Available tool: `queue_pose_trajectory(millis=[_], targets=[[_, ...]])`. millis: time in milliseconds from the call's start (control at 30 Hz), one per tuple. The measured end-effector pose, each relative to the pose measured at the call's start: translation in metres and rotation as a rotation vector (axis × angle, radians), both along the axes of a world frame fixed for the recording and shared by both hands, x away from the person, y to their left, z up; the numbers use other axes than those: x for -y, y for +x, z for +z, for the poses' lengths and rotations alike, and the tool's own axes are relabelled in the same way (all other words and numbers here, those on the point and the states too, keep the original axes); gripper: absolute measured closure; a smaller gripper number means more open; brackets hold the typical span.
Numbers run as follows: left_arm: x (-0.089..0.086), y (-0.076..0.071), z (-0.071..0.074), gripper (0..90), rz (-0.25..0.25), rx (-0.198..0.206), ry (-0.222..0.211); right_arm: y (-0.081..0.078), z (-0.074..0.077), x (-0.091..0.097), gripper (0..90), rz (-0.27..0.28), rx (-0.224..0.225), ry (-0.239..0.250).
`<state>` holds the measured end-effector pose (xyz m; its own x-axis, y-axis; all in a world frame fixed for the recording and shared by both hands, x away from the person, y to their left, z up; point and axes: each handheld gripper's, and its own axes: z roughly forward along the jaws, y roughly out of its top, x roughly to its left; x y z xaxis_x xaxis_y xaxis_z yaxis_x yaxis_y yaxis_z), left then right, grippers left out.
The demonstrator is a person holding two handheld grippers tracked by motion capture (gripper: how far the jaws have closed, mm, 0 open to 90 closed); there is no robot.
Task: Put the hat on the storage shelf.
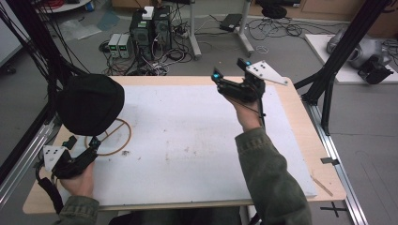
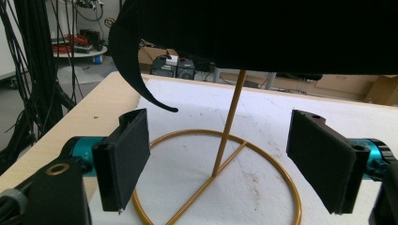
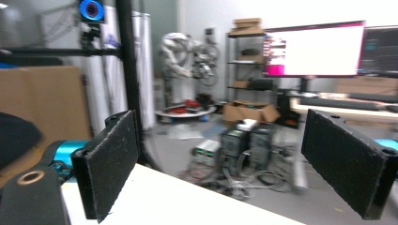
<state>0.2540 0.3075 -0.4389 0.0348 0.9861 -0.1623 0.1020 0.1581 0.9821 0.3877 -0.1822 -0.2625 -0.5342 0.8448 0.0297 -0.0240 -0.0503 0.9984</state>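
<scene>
A black hat hangs on a gold wire stand at the table's left side. In the left gripper view the hat fills the top, above the stand's thin pole and ring base. My left gripper sits low at the near left, open, its jaws pointing at the stand's base with the pole between them farther off. My right gripper is held up over the table's far edge, open and empty, facing the room.
A white mat covers the wooden table. A thin wooden stick lies near the right edge. Black frame posts stand at the right. Computer towers and cables sit on the floor beyond. A lit monitor stands in the room.
</scene>
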Motion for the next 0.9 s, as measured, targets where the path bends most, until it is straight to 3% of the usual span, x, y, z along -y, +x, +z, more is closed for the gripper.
queue_pose_trajectory(millis=[133,300,500,900], targets=[[0.001,0.0,0.0,22.1,0.0,0.0,-0.002,-0.016,-0.007,0.03,11.0,-0.091,0.002,-0.021],[0.001,0.0,0.0,22.1,0.0,0.001,-0.007,-0.031,-0.019,0.054,11.0,-0.153,-0.005,-0.025],[0.003,0.0,0.0,22.1,-0.009,0.005,-0.006,-0.04,-0.036,0.07,11.0,-0.182,-0.016,-0.046],[0.005,0.0,0.0,22.1,-0.024,0.001,-0.006,-0.051,-0.08,0.099,11.0,-0.226,-0.096,-0.035]])
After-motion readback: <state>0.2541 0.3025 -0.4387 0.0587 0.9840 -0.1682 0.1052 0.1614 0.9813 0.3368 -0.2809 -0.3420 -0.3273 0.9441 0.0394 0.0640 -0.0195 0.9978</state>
